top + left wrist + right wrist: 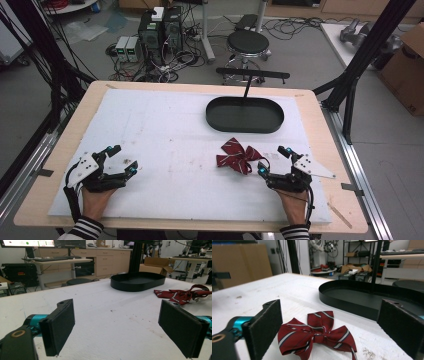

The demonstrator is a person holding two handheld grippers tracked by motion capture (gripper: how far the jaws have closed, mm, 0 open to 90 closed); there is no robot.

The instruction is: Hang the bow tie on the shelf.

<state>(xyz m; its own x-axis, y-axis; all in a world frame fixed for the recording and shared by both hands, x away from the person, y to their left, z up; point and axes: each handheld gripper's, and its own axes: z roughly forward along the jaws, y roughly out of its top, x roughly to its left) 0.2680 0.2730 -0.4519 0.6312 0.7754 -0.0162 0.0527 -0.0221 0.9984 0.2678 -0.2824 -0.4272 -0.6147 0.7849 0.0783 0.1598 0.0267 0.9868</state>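
A dark red bow tie with thin pale stripes (238, 155) lies flat on the white mat, right of centre. In the right gripper view the bow tie (317, 335) rests just ahead of the wide-apart jaws. My right gripper (273, 161) is open, right beside the tie without touching it. My left gripper (121, 159) is open at the mat's near left, nothing between its jaws. Beyond the tie sits a black oval tray (216, 120), empty. The left gripper view shows the tray (120, 286) ahead and the tie (183, 295) to the right.
The white mat (165, 130) covers a wooden table (320, 125). A black post (247, 87) rises behind the tray. Past the table's far edge stand a black stool (248, 44) and computer boxes with cables (160, 35).
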